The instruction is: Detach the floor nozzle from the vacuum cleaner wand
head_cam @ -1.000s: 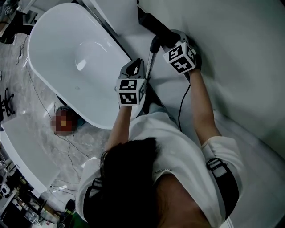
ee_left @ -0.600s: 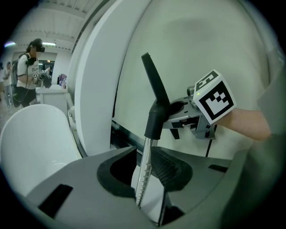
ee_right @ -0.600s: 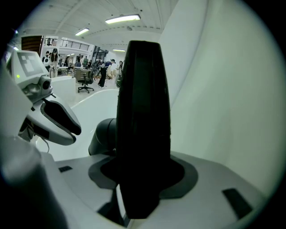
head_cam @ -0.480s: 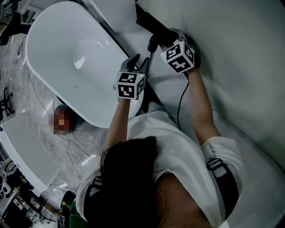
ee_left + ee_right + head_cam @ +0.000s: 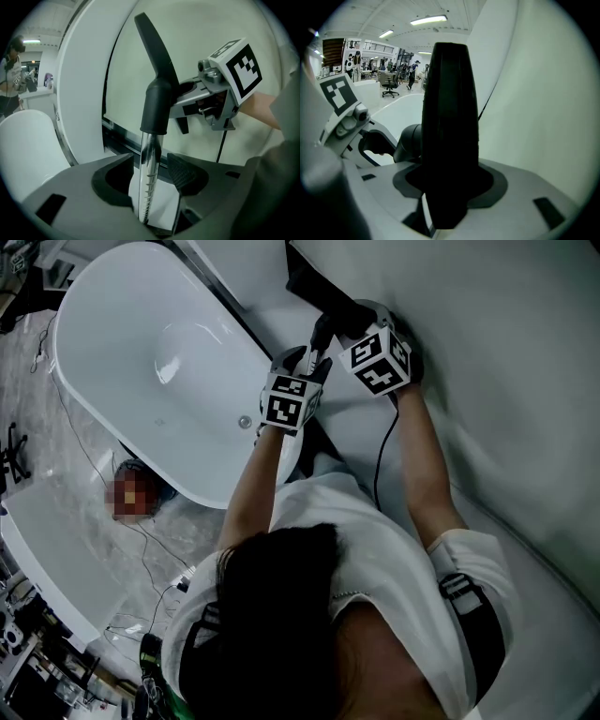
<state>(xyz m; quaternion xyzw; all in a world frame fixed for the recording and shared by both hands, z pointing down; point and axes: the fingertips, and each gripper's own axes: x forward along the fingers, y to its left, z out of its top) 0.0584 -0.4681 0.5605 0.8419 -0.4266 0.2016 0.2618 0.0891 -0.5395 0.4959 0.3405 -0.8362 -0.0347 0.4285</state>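
Right claw [image 5: 449,183] is clamped on the black plastic floor nozzle [image 5: 450,112], just right of the white oval bathtub [image 5: 112,381]. Left claw [image 5: 150,177] has just been opening: jaws apart around the chrome metal wand [image 5: 150,145], not gripping. Pull now and the unheld wand likely follows, so the joint won't separate.

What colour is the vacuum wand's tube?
The tube is shiny silver, clearest in the left gripper view.

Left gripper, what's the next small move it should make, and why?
Probably close the left gripper on the chrome wand. Its jaws have just been opening and now straddle the wand below the black collar, pads not touching it, while the right gripper clamps the floor nozzle. A firm hold on the wand should let the two be pulled apart.
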